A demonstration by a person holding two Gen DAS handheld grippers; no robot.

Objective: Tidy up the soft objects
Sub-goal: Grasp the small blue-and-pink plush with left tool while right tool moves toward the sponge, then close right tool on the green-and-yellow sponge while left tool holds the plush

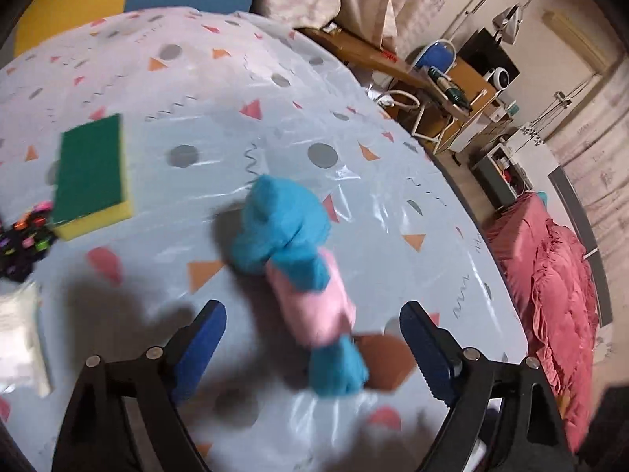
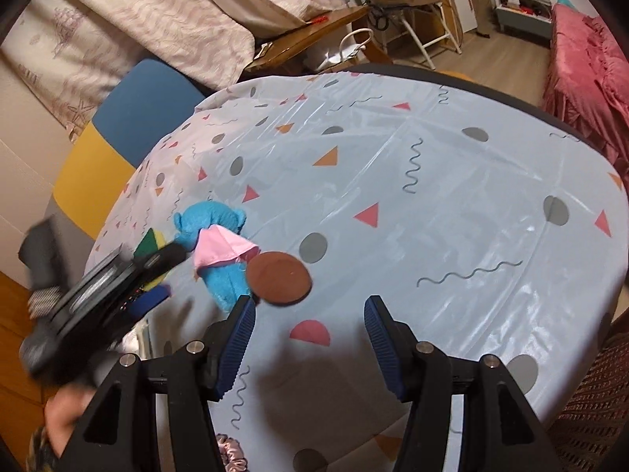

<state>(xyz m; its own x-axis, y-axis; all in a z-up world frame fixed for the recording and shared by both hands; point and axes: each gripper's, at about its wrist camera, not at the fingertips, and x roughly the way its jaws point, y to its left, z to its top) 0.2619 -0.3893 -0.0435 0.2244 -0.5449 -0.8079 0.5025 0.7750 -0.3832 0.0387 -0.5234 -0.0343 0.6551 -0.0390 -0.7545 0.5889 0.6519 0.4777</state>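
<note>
A blue plush bear in a pink dress lies on the patterned tablecloth. My left gripper hovers over its legs with the jaws wide apart, and the pads do not touch it. A brown round disc lies beside the bear's feet. A green and yellow sponge rests further left. In the right wrist view the bear and disc lie just ahead of my right gripper, which is open with nothing between its fingers. The left gripper shows blurred at the left, partly covering the sponge.
A black item with coloured specks and a white item lie at the table's left edge. A pink scrunchie sits near the front edge. A blue and yellow chair stands behind the table, red bedding to the right.
</note>
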